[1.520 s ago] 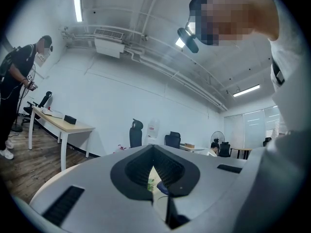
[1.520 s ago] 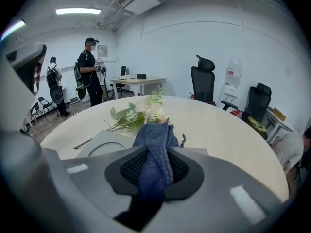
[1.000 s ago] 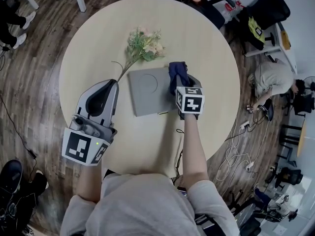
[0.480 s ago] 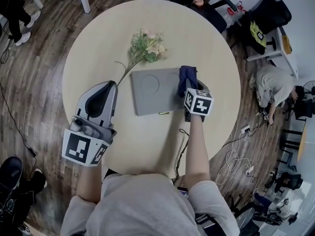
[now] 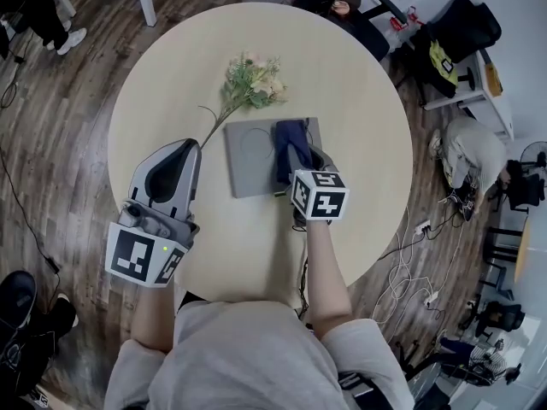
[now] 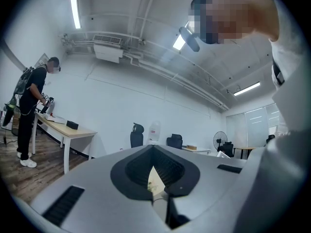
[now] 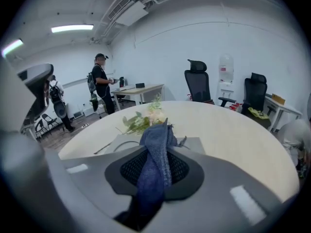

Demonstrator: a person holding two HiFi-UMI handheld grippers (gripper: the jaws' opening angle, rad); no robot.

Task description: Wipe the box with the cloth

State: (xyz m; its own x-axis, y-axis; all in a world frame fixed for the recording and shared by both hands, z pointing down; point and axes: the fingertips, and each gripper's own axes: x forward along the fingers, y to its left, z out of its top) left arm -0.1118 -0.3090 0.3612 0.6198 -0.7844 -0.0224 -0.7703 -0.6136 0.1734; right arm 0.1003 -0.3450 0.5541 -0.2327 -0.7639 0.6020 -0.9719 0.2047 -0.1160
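On the table [image 5: 359, 84]: a flat grey box [image 5: 248, 156] lies near the middle; some flowers [image 5: 254, 79] lie just behind it; their thin stem runs down past the box's far left corner
The box: it has a round mark on the left part of its top; its near edge faces the person; its left half is bare
The cloth [image 5: 288, 143]: dark blue and bunched up; it lies over the right half of the box top; its near end goes back into the right claw
The right claw [image 5: 297, 154]: clenched on the cloth; its tip is over the right part of the box; the right claw view shows the cloth standing up between the two jaws, with the box and the flowers on the table past it
The left claw [image 5: 190, 148]: clenched, with nothing in it; only a thin slit of light shows between its jaws; it hangs left of the box and apart from it; its tip is near the end of the stem
Round the table: a wood floor [image 5: 51, 143]; black chairs [image 7: 198, 84] by the white wall; a person [image 6: 29, 115] stands at a desk [image 6: 65, 130] far off
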